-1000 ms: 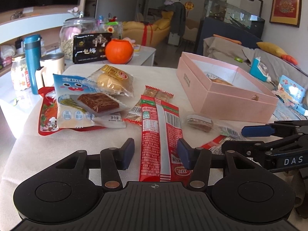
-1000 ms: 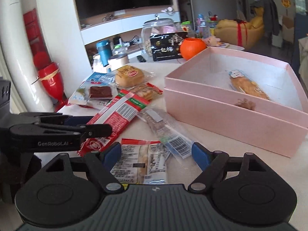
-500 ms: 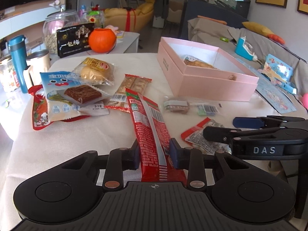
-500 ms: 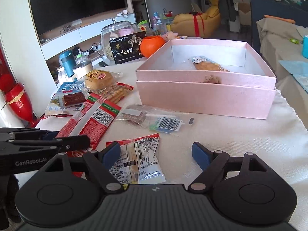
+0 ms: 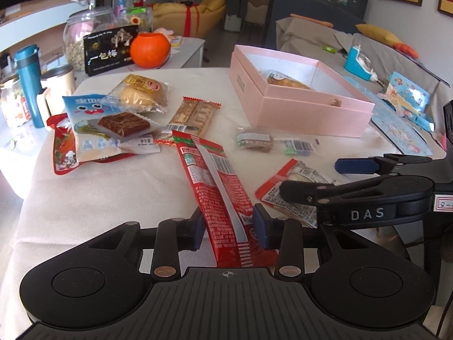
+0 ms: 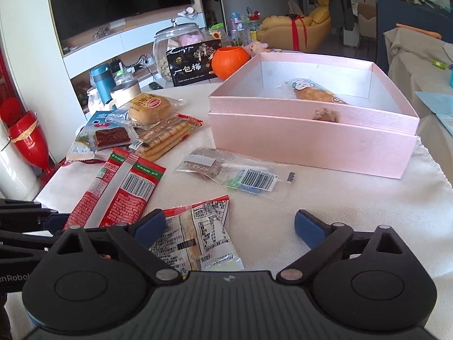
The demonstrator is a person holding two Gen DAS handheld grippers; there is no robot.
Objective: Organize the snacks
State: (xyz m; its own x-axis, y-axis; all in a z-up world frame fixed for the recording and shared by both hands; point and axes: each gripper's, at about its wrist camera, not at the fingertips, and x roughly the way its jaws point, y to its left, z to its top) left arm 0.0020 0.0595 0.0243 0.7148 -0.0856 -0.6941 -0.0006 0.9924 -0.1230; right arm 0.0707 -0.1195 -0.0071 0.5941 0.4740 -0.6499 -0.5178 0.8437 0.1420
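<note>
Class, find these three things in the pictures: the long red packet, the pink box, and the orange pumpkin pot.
Long red packet [image 5: 211, 181]: left wrist view, middle of its printed back.
Pink box [image 6: 311, 144]: right wrist view, its near outer wall.
Orange pumpkin pot [image 5: 150, 51]: left wrist view, front of its round body.

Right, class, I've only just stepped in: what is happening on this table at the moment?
A person with a handheld gripper in each hand is sorting snacks into a pink box, which already holds one wrapped pastry. The left gripper has its jaws shut on the near end of a long red packet. The right gripper is open, with a red-and-white packet lying between its jaws. Other snacks lie scattered on the tablecloth.
</note>
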